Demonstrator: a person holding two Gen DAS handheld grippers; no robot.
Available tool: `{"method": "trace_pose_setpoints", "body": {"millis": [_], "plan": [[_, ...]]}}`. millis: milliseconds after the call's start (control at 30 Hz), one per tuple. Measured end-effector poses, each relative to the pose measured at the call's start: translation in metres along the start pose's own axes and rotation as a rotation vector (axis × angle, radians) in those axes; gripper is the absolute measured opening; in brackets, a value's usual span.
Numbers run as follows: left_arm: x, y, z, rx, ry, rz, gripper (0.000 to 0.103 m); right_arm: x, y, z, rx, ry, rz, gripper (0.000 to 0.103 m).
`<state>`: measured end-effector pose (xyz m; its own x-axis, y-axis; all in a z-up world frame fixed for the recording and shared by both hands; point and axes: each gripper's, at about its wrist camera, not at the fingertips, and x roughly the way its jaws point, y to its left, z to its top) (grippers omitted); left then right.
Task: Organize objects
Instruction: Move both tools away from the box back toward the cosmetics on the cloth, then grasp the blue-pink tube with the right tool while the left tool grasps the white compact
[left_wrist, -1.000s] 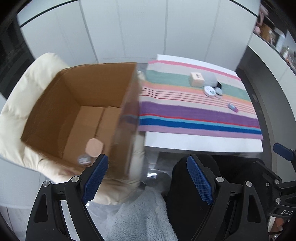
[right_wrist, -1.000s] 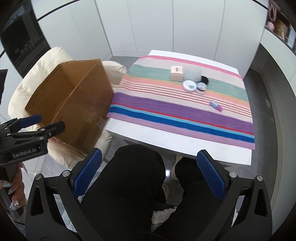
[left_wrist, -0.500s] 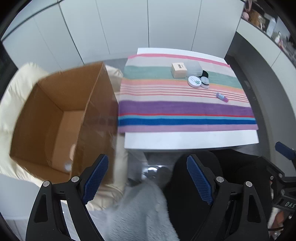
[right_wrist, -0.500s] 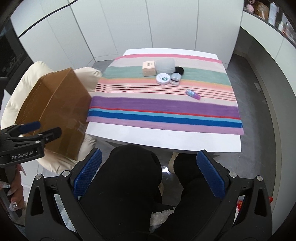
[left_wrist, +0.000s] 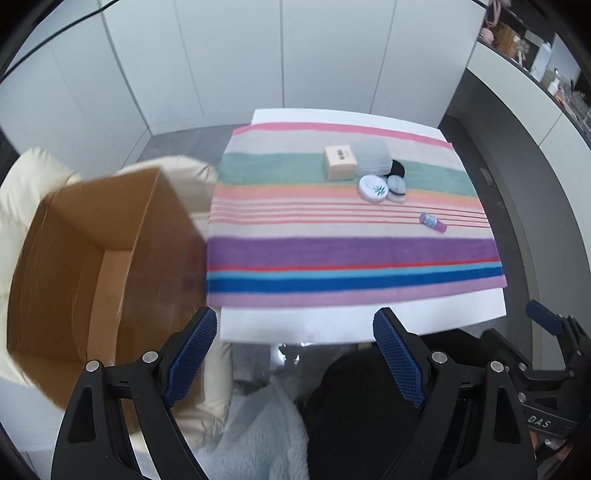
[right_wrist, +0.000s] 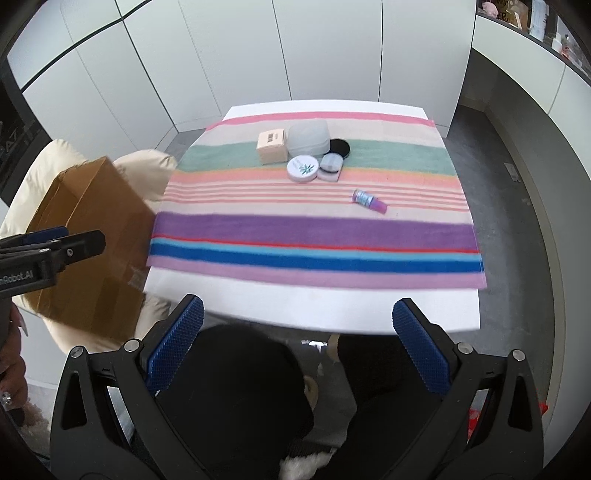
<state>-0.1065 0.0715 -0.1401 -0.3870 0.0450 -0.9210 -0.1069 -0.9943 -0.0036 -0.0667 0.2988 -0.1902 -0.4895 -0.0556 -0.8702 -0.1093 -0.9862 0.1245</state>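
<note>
On the striped cloth (left_wrist: 351, 254) lie a beige box (left_wrist: 340, 162), a clear plastic case (left_wrist: 370, 157), a white round tin (left_wrist: 373, 188), a small grey compact (left_wrist: 396, 184), a black disc (left_wrist: 398, 168) and a purple bottle (left_wrist: 433, 222) on its side. The same items show in the right wrist view: box (right_wrist: 272, 146), case (right_wrist: 308, 138), tin (right_wrist: 303, 168), bottle (right_wrist: 369, 201). An open cardboard box (left_wrist: 88, 258) sits on a cream chair to the left. My left gripper (left_wrist: 295, 354) and right gripper (right_wrist: 297, 343) are both open and empty, held before the table's near edge.
The white table (right_wrist: 314, 299) stands against white cabinet walls. The cream chair (right_wrist: 147, 162) holds the cardboard box (right_wrist: 92, 251) left of the table. The person's black-clad legs (right_wrist: 240, 387) are below the grippers. A counter (left_wrist: 535, 88) curves along the right.
Both grippers have swung right, away from the cardboard box and toward the table. The table items now sit nearer the middle of both views. Both stay open.
</note>
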Motion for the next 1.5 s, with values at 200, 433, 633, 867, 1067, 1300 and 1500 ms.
{"method": "trace_pose_setpoints", "body": {"millis": [200,433,633,867,1067,1300,1500], "plan": [[0.031,-0.025,0.032,0.073,0.012,0.015,0.088,0.039,-0.023,0.028,0.030,0.001,0.010,0.103],[0.091,-0.055,0.063,0.198,-0.021,0.102,0.088,0.099,-0.077,0.058,0.089,0.035,-0.023,0.103],[0.153,-0.079,0.084,0.239,-0.012,0.103,0.088,0.137,-0.128,0.073,0.213,0.060,-0.047,0.103],[0.219,-0.098,0.107,0.137,0.019,0.037,0.088,0.192,-0.145,0.074,0.468,0.094,-0.068,0.103],[0.238,-0.099,0.115,0.082,-0.005,0.007,0.087,0.223,-0.118,0.085,0.462,0.059,-0.115,0.098],[0.259,-0.095,0.125,0.041,-0.002,-0.062,0.087,0.231,-0.104,0.085,0.360,0.023,-0.247,0.061],[0.272,-0.111,0.130,0.051,0.008,-0.105,0.087,0.230,-0.106,0.081,0.327,0.003,-0.227,0.061]]}}
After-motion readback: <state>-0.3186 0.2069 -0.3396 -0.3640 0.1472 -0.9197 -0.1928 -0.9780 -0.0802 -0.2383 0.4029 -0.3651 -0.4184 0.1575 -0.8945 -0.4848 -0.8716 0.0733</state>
